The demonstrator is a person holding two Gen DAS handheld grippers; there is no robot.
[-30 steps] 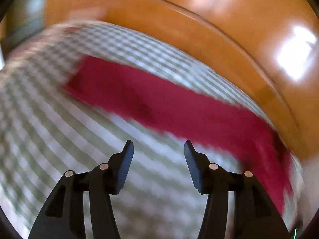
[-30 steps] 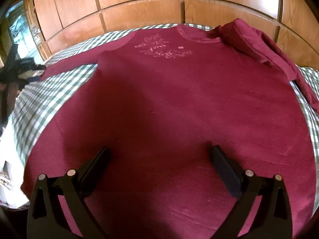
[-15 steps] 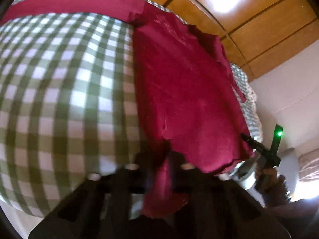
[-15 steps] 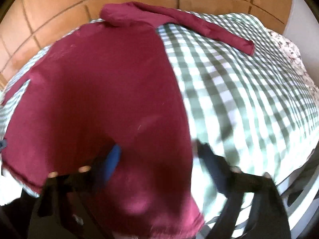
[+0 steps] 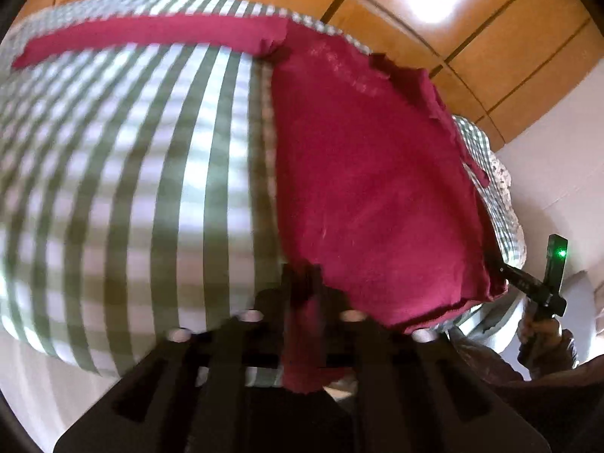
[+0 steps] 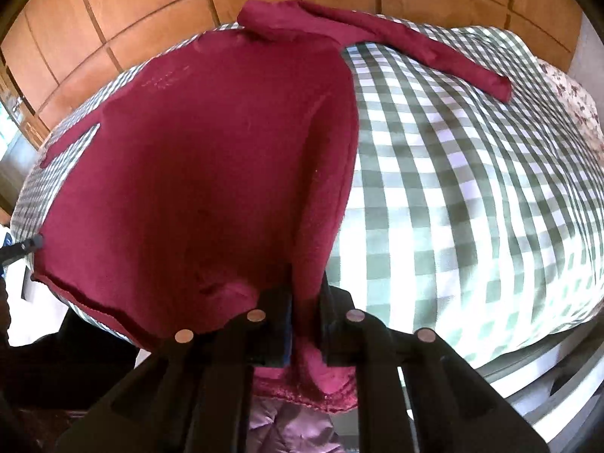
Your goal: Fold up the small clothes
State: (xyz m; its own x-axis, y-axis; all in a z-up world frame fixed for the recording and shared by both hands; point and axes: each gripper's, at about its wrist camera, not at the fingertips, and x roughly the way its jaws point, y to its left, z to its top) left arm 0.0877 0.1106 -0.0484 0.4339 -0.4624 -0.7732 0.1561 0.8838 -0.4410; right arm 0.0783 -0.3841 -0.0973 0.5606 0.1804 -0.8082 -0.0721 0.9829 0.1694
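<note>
On the green-checked bedspread (image 6: pixel 472 173), the maroon long-sleeved top (image 6: pixel 211 173) lies flat, long axis running away toward the wooden headboard (image 6: pixel 158 3), with left gripper (image 5: pixel 304 302) and right gripper (image 6: pixel 305 302) each clamped on a near hem corner.

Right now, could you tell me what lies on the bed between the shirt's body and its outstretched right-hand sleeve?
Only bare checked bedsheet lies between the maroon shirt body and that sleeve, as the right wrist view shows.

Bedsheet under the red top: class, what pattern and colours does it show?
Green-and-white check bedsheet, sharpest in the right wrist view.
</note>
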